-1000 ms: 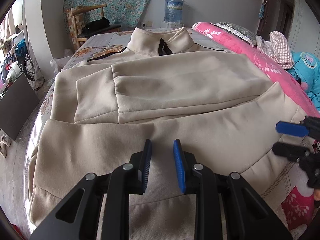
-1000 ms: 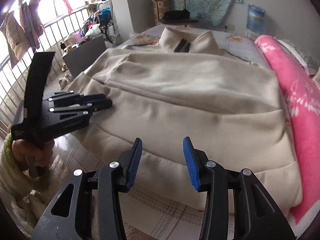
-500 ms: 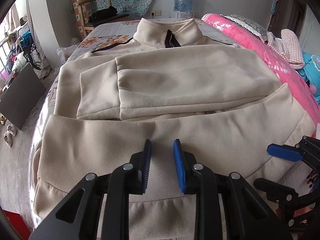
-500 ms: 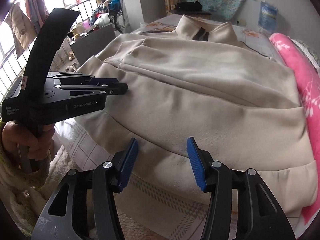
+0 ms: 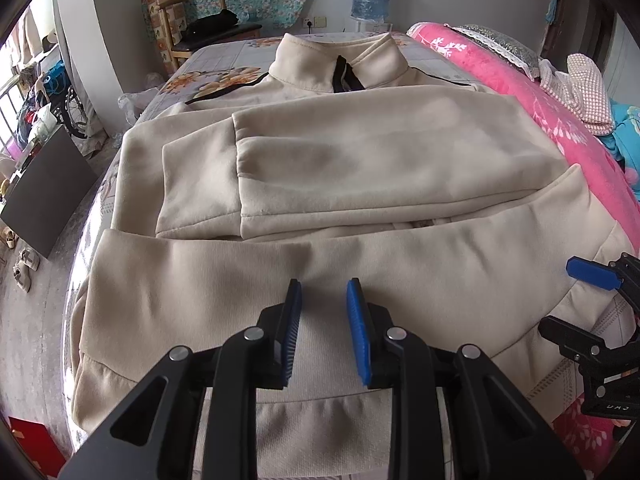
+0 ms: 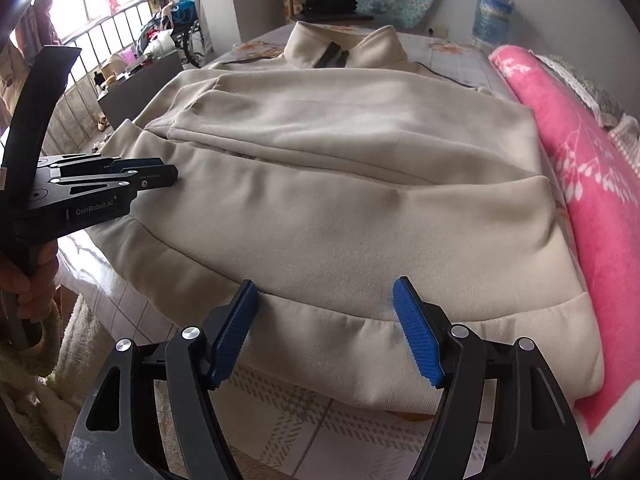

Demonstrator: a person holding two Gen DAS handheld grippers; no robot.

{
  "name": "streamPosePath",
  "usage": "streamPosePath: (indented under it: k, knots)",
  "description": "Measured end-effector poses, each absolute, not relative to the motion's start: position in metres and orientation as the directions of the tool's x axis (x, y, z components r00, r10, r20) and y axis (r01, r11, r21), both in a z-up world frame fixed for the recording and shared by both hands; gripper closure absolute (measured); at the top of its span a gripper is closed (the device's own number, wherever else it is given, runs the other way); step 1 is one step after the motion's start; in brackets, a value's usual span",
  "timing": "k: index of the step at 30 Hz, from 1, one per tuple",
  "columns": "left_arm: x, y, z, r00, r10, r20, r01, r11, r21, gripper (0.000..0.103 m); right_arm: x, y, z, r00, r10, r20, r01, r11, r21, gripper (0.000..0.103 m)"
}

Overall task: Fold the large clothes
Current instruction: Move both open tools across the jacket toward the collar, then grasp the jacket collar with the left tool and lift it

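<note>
Right gripper (image 6: pixel 324 330): its blue fingers (image 6: pixel 418 344) have just been spreading and stand wide, released, straddling the ribbed hem of the cream jacket (image 6: pixel 340 200) without pressing it. Left gripper (image 5: pixel 322 332): fingers (image 5: pixel 356 332) close together with a narrow gap, hovering over the jacket's lower panel, nothing pinched between them. The jacket lies spread on the bed (image 5: pixel 224 60), collar at the far end, both sleeves folded across the chest. A pink blanket (image 6: pixel 592 184) runs along the jacket's right side, touching it. A hand (image 6: pixel 30 280) grips the left gripper's handle.
</note>
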State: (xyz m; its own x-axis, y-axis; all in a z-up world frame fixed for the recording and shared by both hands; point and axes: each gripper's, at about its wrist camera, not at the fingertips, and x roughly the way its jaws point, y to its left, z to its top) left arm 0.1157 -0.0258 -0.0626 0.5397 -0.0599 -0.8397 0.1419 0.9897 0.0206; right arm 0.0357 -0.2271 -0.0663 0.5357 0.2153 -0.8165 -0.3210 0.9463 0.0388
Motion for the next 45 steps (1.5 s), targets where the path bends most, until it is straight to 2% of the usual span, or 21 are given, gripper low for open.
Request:
streamPosePath:
  k: [6, 11, 14, 22, 28, 32, 35, 40, 45]
  knots:
    - [0.113, -0.027, -0.061, 0.535, -0.028, -0.844, 0.127, 0.991, 0.047, 0.07, 0.031, -0.235, -0.056, 0.558, 0.245, -0.793, -0.312, 0.947, 0.073, 0.029]
    - [0.111, -0.026, -0.056, 0.54, 0.003, -0.842, 0.11, 0.991, 0.075, 0.063, 0.032, -0.248, -0.049, 0.56, 0.278, -0.781, -0.289, 0.948, 0.13, 0.028]
    - [0.111, -0.023, -0.048, 0.554, 0.011, -0.833, 0.106, 0.991, 0.083, 0.056, 0.034, -0.257, -0.042, 0.558, 0.3, -0.774, -0.268, 0.947, 0.174, 0.028]
    - [0.129, -0.005, 0.004, 0.628, -0.029, -0.778, 0.14, 0.987, 0.077, 0.038, 0.06, -0.279, 0.003, 0.564, 0.368, -0.739, -0.246, 0.93, 0.274, 0.026]
    - [0.181, 0.015, 0.057, 0.68, -0.088, -0.728, 0.146, 0.989, 0.017, 0.028, 0.114, -0.283, 0.045, 0.569, 0.378, -0.731, -0.282, 0.924, 0.258, 0.02]
    - [0.231, 0.018, 0.082, 0.711, -0.098, -0.696, 0.129, 0.992, -0.008, 0.025, 0.168, -0.286, 0.061, 0.573, 0.36, -0.736, -0.272, 0.931, 0.244, 0.02]
    - [0.277, 0.015, 0.085, 0.7, -0.105, -0.707, 0.108, 0.993, -0.041, 0.025, 0.214, -0.29, 0.062, 0.56, 0.368, -0.742, -0.244, 0.929, 0.277, 0.02]
    - [0.353, 0.009, 0.058, 0.639, -0.104, -0.762, 0.028, 0.993, -0.112, 0.025, 0.294, -0.288, 0.041, 0.498, 0.386, -0.776, -0.181, 0.922, 0.342, 0.02]
    - [0.403, -0.012, 0.017, 0.573, -0.041, -0.819, 0.013, 0.999, -0.041, 0.025, 0.356, -0.273, 0.014, 0.437, 0.396, -0.807, -0.148, 0.917, 0.37, 0.02]
